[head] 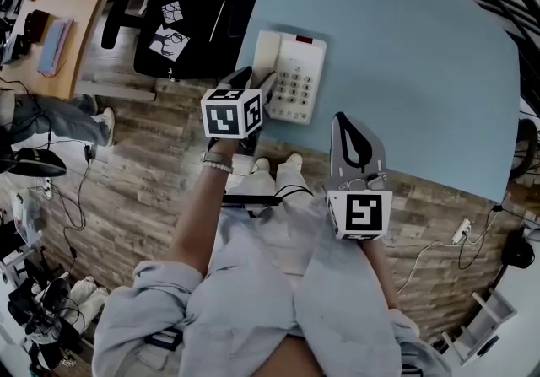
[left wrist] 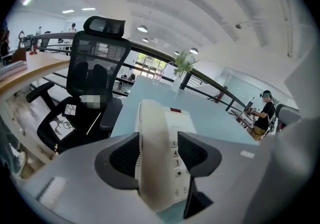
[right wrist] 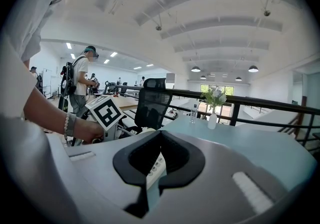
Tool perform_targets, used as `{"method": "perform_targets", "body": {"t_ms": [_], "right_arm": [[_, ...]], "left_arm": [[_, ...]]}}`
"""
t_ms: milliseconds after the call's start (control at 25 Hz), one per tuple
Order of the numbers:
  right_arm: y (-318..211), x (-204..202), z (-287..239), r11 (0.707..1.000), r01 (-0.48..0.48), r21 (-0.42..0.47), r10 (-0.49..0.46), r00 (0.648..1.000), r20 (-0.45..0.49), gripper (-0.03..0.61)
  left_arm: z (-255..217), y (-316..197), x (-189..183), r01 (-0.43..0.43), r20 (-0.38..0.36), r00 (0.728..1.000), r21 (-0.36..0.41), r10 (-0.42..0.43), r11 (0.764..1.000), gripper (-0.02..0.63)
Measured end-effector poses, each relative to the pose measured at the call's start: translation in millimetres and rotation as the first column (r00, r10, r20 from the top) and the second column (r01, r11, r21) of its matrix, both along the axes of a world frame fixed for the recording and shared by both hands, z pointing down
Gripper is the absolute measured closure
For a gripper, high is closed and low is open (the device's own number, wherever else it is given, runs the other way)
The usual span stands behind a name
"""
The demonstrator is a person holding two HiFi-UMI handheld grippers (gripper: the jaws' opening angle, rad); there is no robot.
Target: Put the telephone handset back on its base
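The left gripper (head: 256,80) holds the handset (head: 266,56) near its close end, one jaw on each side. In the left gripper view the handset (left wrist: 157,168) fills the space between the jaws. The left pad (left wrist: 125,155) lies against the handset's side, and a thin strip of keys shows beside the right pad (left wrist: 192,153). The handset's long axis runs straight ahead of this gripper: its near end is under the jaws and its far end points away across the bench (head: 422,72). It lies lengthwise along the left side of the base (head: 297,72), parallel to the base's long edge, with the keypad just to the gripper's right. Whether it is fully seated in the cradle cannot be told.

The right gripper (head: 342,120) hangs well to the right of the left one and nearer the person, at the bench's near edge. Its jaws are pressed together at the tips and grip nothing. In the right gripper view a slice of the base (right wrist: 155,165) shows through the loop behind the tips, ahead and to the left. An office chair (head: 194,21) stands left of the left gripper, beside the bench.
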State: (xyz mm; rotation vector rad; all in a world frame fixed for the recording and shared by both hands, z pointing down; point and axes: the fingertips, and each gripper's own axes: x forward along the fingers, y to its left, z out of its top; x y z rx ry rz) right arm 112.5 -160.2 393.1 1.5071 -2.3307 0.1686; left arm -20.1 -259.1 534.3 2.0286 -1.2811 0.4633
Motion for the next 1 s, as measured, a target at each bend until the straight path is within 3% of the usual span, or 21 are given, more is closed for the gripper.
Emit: {"method": "perform_targets", "body": {"t_ms": [320, 600, 760, 1000], "right_arm": [[2.0, -1.9, -14.6, 0.998, -0.023, 0.059, 0.022, 1.000, 0.015, 0.572], [3.0, -5.7, -32.1, 0.996, -0.021, 0.092, 0.021, 1.000, 0.001, 0.572], [4.6, -6.1, -42.6, 0.993, -0.028, 0.114, 0.027, 1.000, 0.005, 0.572], [5.3, -10.9, -57.3, 0.989, -0.016, 0.147, 0.016, 1.000, 0.007, 0.572]], "left_arm": [[-40.1, 14.0, -2.0, -0.059, -0.078, 0.995, 0.102, 0.067, 0.993, 0.399], [-88.6, 23.6, -12.7, -0.075, 0.005, 0.997, 0.269, 0.076, 0.960, 0.569], [-118.4, 32.1, -13.9, -0.089, 0.048, 0.996, 0.353, 0.077, 0.931, 0.610], [-156.7, 47.6, -6.8, -0.134, 0.067, 0.991, 0.438, 0.117, 0.889, 0.611]]}}
